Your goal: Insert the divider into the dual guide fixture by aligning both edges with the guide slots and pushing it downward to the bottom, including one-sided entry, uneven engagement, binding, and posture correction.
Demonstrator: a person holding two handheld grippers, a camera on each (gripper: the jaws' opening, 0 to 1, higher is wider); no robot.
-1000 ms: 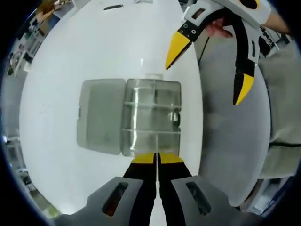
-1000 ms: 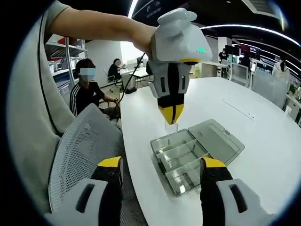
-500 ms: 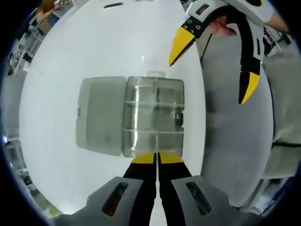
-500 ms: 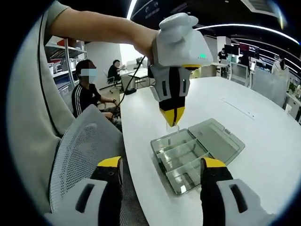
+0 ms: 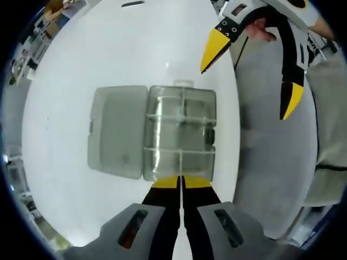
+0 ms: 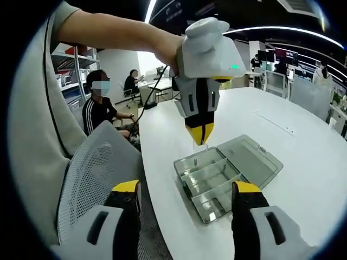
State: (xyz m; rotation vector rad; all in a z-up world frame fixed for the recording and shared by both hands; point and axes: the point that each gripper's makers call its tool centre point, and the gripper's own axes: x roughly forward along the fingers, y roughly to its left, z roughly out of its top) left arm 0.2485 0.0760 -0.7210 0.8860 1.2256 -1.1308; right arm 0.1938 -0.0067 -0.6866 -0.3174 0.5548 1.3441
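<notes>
A clear plastic compartment box (image 5: 181, 132) lies on the white table (image 5: 135, 49), its lid (image 5: 116, 131) folded open flat beside it. My left gripper (image 5: 180, 181) is shut on a thin clear divider (image 5: 180, 165), held edge-on over the box's near rim. In the right gripper view, the left gripper (image 6: 199, 135) points straight down from a hand, with the divider (image 6: 199, 146) hanging just above the box (image 6: 209, 181) at its far corner. Whether the divider touches the box, I cannot tell. My right gripper (image 6: 187, 189) stands open and empty, off to the side of the table (image 5: 252, 76).
A grey mesh chair (image 6: 92, 173) stands at the table's edge, under my right gripper. A person (image 6: 100, 105) sits further back, with desks and shelves behind. The open lid (image 6: 252, 160) lies on the box's far side.
The left gripper has crept slightly closer to the box with the divider still in it. The right gripper has drifted a little away and stays open.
</notes>
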